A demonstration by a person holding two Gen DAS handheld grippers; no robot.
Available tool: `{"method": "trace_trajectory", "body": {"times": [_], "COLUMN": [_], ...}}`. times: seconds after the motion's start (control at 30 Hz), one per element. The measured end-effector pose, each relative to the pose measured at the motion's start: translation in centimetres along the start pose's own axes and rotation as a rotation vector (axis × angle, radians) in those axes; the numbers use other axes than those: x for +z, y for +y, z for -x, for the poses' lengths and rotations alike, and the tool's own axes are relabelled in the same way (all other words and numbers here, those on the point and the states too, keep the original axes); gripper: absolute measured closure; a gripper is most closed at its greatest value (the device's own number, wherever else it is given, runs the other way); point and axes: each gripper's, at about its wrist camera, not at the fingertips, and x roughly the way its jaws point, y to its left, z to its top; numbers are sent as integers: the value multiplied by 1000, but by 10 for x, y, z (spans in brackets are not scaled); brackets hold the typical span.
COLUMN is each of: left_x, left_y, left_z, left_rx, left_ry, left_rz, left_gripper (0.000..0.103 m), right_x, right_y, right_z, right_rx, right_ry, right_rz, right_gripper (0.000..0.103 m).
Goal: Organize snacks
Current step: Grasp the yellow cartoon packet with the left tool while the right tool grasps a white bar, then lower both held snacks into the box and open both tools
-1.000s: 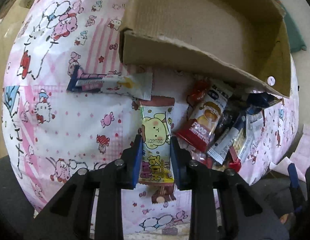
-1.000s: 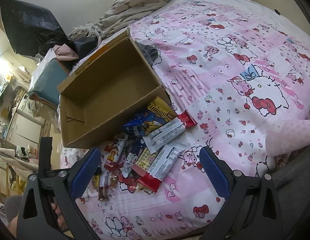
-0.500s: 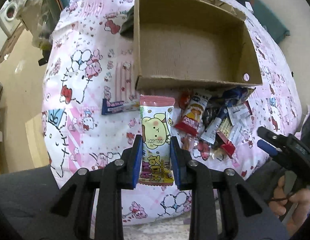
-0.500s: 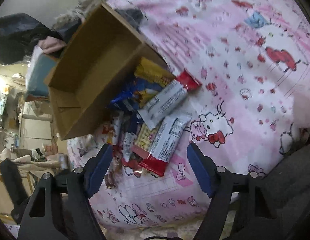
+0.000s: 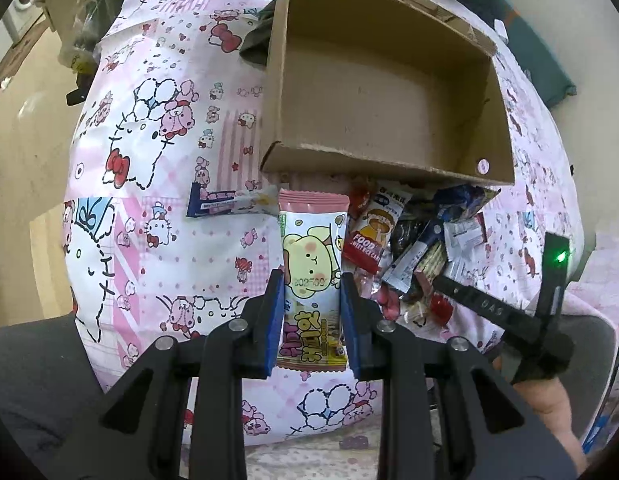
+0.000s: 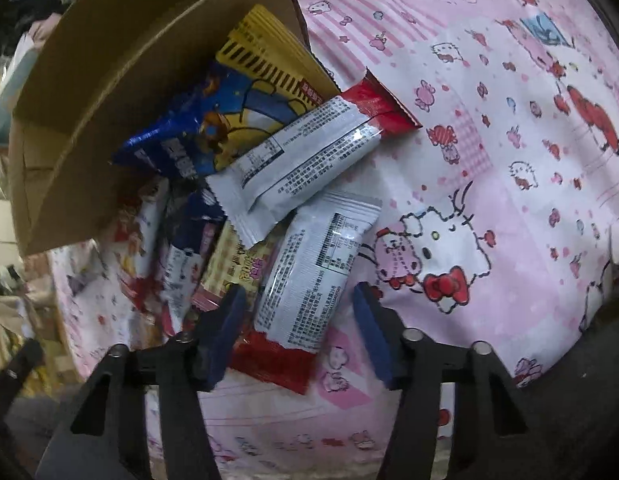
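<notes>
**A:** What is the left gripper [image 5: 312, 304] holding, and which way does it point?

**B:** Its blue pads are clamped on a pink and yellow snack packet [image 5: 311, 276] printed with a cartoon bear. The packet's long axis runs along the fingers. Its pink top edge points away from the camera, toward the near wall of an open cardboard box [image 5: 385, 92] with nothing inside. It hangs above a pink cartoon-print bedsheet [image 5: 157, 168].

**A:** And the right gripper [image 6: 299, 334]?

**B:** Its jaws stand apart on either side of a white snack packet [image 6: 315, 272] with a red end. That packet lies flat on the sheet, at the near edge of a pile of snacks [image 6: 237, 184] just beside the box. Its long axis runs roughly along the fingers, tilted a little to the right, the red end nearest the camera. The pads are not yet pressing on it.

**A:** What has changed from a second ago?

**B:** The left gripper has lifted. The bear packet lay on the sheet before; now it is clear of it, and the whole box shows. The grip itself is unchanged. The right gripper has come down close over the pile and its jaws have just been closing, with the white packet between them. The right gripper's black frame [image 5: 521, 320] and the hand [image 5: 549, 404] holding it now show at the right edge of the left view.
</notes>
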Motion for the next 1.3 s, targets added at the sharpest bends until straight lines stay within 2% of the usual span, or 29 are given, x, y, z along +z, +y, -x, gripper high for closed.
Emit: {"method": "trace_trajectory", "body": {"times": [0.03,0.07,0.27,0.37,0.43,0.57,0.7,0.8,0.97,1.1,1.23,1.3], "left_x": [1,1,-1,-1,-1,-1,7,22,57,88,115,125], "left_y": [0,-1,-7,-7,-6,-8,-15,-26,-39,-50,-56,-54], "left_z": [1,1,-2,-3,-4,-5,11,27,34,28,10,1], "left_rx": [-3,-1,-7,-4,-3,4,-15,-11,21,43,67,62], "left_ry": [-3,-3,13,13,16,10,-55,-110,-140,-156,-153,-151], "left_rz": [1,-2,-19,-22,-18,-26,-33,-65,-88,-101,-101,-77], "left_gripper": [80,80,80,80,80,80,80,80,80,80,80,80], "right_x": [-1,-2,-19,-31,-39,-41,-26,-6,34,77,101,114], "right_y": [-4,-6,-14,-14,-13,-3,6,13,34,52,57,61], "right_z": [0,1,23,38,49,68,88,101,118,124,115,108], "right_rx": [1,8,116,225,351,457,572,596,598,586,559,513], "right_ry": [-1,-6,-9,20,38,16,-43,-90,-168,-210,-224,-255], "right_rz": [-8,-9,-29,-32,-40,-1,38,76,132,146,152,153], "right_gripper": [68,70,71,71,71,71,71,71,71,71,71,71]}}
